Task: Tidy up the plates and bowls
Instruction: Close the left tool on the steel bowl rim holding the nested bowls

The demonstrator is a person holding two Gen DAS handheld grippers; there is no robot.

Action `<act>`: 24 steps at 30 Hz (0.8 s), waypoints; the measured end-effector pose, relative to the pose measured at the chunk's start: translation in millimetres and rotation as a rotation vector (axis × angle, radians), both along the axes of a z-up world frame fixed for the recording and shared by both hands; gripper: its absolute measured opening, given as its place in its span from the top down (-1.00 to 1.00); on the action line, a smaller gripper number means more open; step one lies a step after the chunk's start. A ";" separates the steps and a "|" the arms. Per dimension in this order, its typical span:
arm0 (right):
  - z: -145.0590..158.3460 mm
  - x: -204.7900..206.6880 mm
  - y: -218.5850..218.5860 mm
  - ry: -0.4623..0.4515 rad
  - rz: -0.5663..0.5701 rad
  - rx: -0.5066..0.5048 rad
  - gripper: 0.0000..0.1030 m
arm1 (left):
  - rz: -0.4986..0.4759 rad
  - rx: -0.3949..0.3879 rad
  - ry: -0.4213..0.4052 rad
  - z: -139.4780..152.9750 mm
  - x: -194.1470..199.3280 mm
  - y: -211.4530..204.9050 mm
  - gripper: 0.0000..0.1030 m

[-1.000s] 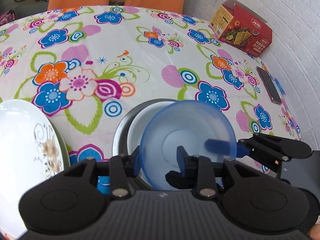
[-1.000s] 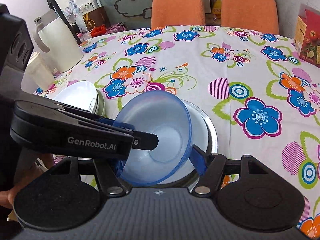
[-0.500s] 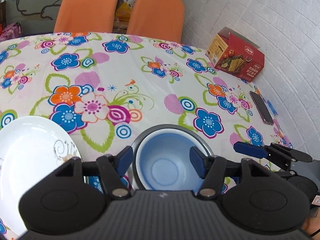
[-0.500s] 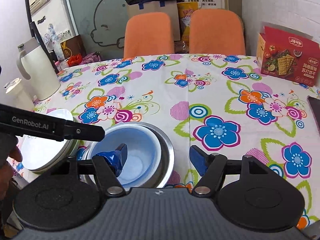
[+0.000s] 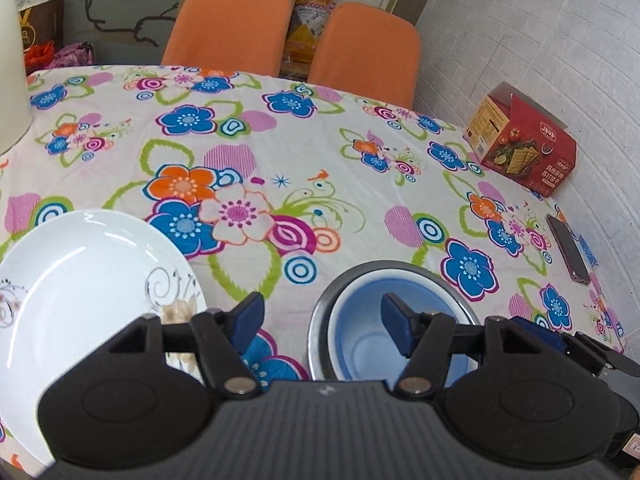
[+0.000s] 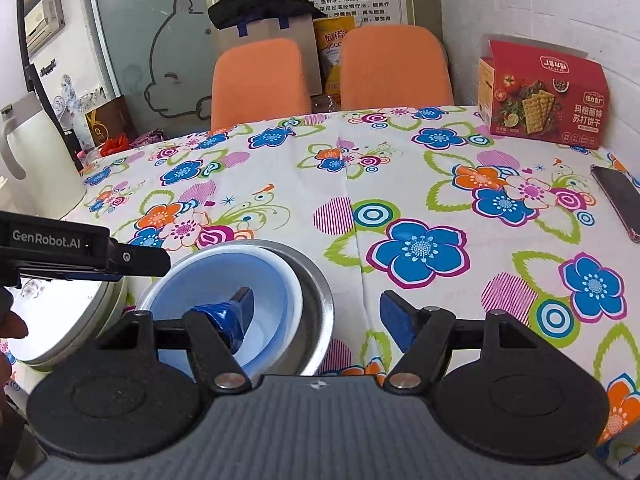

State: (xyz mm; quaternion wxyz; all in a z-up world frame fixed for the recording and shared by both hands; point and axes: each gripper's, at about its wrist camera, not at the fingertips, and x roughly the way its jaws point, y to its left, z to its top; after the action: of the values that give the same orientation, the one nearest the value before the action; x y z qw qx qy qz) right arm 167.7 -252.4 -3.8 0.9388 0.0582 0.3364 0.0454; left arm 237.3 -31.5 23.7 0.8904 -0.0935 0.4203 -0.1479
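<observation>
A translucent blue bowl (image 5: 364,320) (image 6: 216,280) sits nested in a white bowl inside a steel bowl (image 5: 320,304) (image 6: 316,284) near the table's front edge. Left of it lies a white plate (image 5: 80,272) with a floral print; in the right wrist view its stack (image 6: 72,316) shows at the left. My left gripper (image 5: 322,320) is open above the gap between plate and bowls, holding nothing. My right gripper (image 6: 316,314) is open over the steel bowl's right rim, empty. The left gripper's finger (image 6: 120,258) shows from the side above the plate.
The flowered tablecloth (image 5: 320,184) stretches ahead. A red cracker box (image 5: 524,148) (image 6: 544,96) and a phone (image 5: 568,248) (image 6: 620,200) lie at the right. A white kettle (image 6: 28,160) stands at the left. Two orange chairs (image 6: 256,80) are behind the table. A hand (image 6: 10,328) shows at the left edge.
The blue bowl, held tilted a second ago, has been let go into the nested bowls. Both grippers have opened and pulled up and back; the left one has shifted left.
</observation>
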 end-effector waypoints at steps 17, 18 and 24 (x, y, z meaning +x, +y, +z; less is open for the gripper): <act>-18.2 15.0 8.2 0.073 0.032 -0.036 -0.09 | -0.044 0.075 0.050 -21.5 10.5 -12.9 -0.25; -20.4 16.3 8.3 0.080 0.033 -0.033 -0.09 | -0.048 0.077 0.057 -24.0 11.5 -14.0 -0.25; -34.2 23.6 13.8 0.109 0.041 -0.041 -0.14 | -0.068 0.116 0.058 -34.2 13.3 -21.6 -0.25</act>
State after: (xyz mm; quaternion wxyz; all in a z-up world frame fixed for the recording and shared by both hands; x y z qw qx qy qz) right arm 191.3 -238.6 -38.0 0.9189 0.0345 0.3891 0.0546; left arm 250.6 -53.2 -10.5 0.8763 -0.0315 0.4566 -0.1508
